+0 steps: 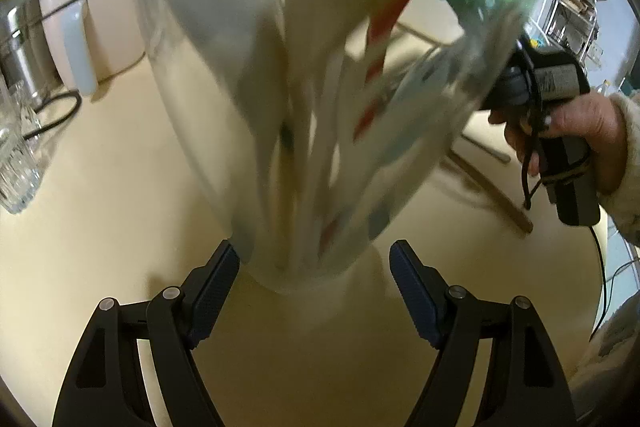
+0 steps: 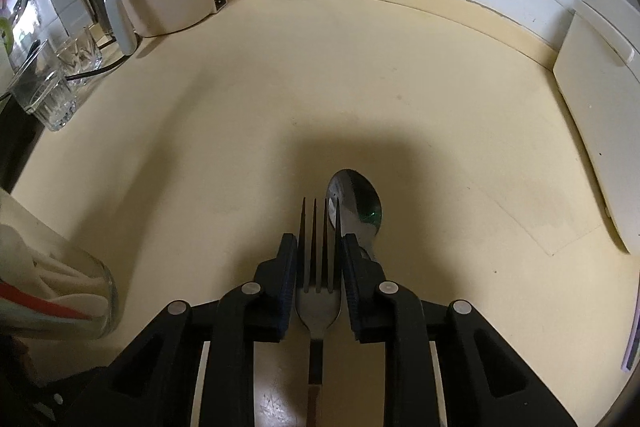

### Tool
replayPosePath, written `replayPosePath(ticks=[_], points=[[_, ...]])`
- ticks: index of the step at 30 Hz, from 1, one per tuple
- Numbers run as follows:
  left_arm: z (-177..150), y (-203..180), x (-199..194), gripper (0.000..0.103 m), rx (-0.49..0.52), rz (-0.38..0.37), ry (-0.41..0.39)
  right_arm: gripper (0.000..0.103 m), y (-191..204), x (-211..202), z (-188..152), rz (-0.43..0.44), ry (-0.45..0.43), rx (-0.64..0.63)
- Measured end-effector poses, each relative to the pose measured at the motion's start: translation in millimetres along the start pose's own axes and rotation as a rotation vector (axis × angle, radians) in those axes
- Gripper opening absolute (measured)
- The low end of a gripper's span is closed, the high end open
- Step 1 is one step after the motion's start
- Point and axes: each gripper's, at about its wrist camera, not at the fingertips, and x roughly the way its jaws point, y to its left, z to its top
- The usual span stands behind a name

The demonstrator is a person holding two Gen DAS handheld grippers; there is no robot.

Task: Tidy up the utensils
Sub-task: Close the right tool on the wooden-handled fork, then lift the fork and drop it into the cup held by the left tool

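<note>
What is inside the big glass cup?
The glass cup holds white plastic utensils and red-and-white striped straws, all blurry. What sits at the very bottom is hidden behind them. The left tool is open around its base.

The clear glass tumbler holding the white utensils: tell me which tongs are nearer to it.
Left. The left tongs stand open around the base of the clear glass tumbler. The right tongs, gripping a steel fork, sit off to the tumbler's right.
</note>
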Motion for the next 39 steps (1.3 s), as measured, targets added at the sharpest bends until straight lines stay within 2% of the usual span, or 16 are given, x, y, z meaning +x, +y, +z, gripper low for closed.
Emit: replayPosePath(ticks=[2,6,11,16,20,30,35,39], points=[[-0.9,-4.4,-1.1,0.080,0.020,0.014,-0.021,0.022,-1.0,-5.7,-3.1,0.019,-0.017,0.019],[-2.2,-10.6,5.9,0.080,0.027,0.018,-0.013,0.022,-0.4,-27.1,-5.7,0.054,-0.066,0.054],[-3.0,-18.3,5.2,0.080,0.033,0.022,-0.046,0.022,-0.1,-72.1,-4.4,0.087,-0.165,0.109],[-2.6,-27.6,10.6,0.079,0.031,0.024,-0.047,0.022,1.0,-125.6,-0.6,0.123,-0.284,0.142],[-0.8,-27.5,10.3,0.079,0.033,0.025,-0.046,0.022,4.2,-164.4,3.0,0.121,-0.372,0.137],[0.6,-25.6,10.3,0.079,0.033,0.024,-0.046,0.022,6.6,-219.6,16.6,0.073,-0.499,0.093],[1.0,-25.0,10.1,0.079,0.033,0.024,-0.046,0.022,12.6,-261.7,27.1,0.094,-0.588,0.063],[1.1,-25.0,10.2,0.079,0.032,0.023,-0.046,0.022,17.5,-298.0,35.5,0.159,-0.663,0.051]])
